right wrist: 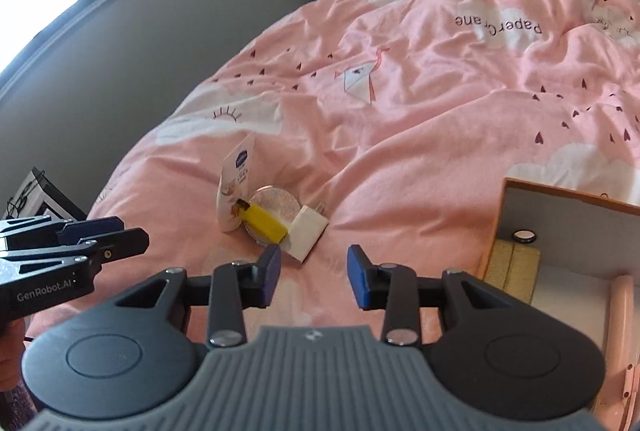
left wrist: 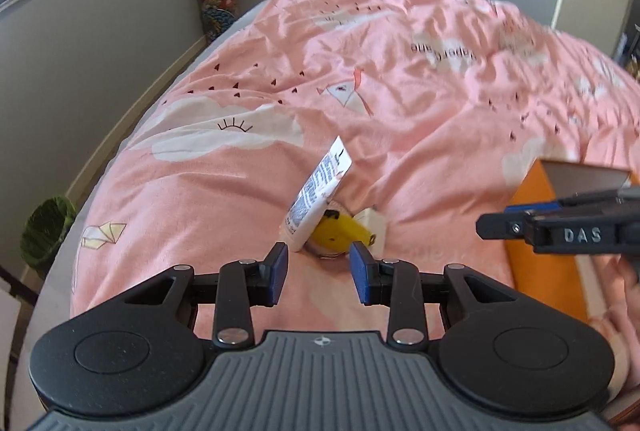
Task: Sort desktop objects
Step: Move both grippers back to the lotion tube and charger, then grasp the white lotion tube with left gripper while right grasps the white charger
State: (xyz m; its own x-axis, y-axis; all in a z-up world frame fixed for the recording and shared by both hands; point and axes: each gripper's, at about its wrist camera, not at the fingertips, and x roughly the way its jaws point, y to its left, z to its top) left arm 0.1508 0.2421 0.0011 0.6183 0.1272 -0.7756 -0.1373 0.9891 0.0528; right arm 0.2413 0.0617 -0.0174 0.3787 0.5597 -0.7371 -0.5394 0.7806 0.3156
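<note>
A small pile lies on the pink bedspread (right wrist: 420, 119): a white cream tube (right wrist: 235, 191), a yellow lighter (right wrist: 266, 222) across a round silver tin (right wrist: 280, 205), and a white charger plug (right wrist: 308, 231). In the left wrist view the tube (left wrist: 316, 197), lighter (left wrist: 344, 229) and plug (left wrist: 374, 227) sit just beyond my open, empty left gripper (left wrist: 319, 271). My right gripper (right wrist: 313, 273) is open and empty, just short of the plug. The left gripper also shows at the left of the right wrist view (right wrist: 100, 235).
An orange box (right wrist: 568, 215) with a white inside stands at the right, holding a small round black item (right wrist: 524, 237) and beige pieces. It also shows in the left wrist view (left wrist: 536, 231). A green bin (left wrist: 48, 231) stands on the floor at the left.
</note>
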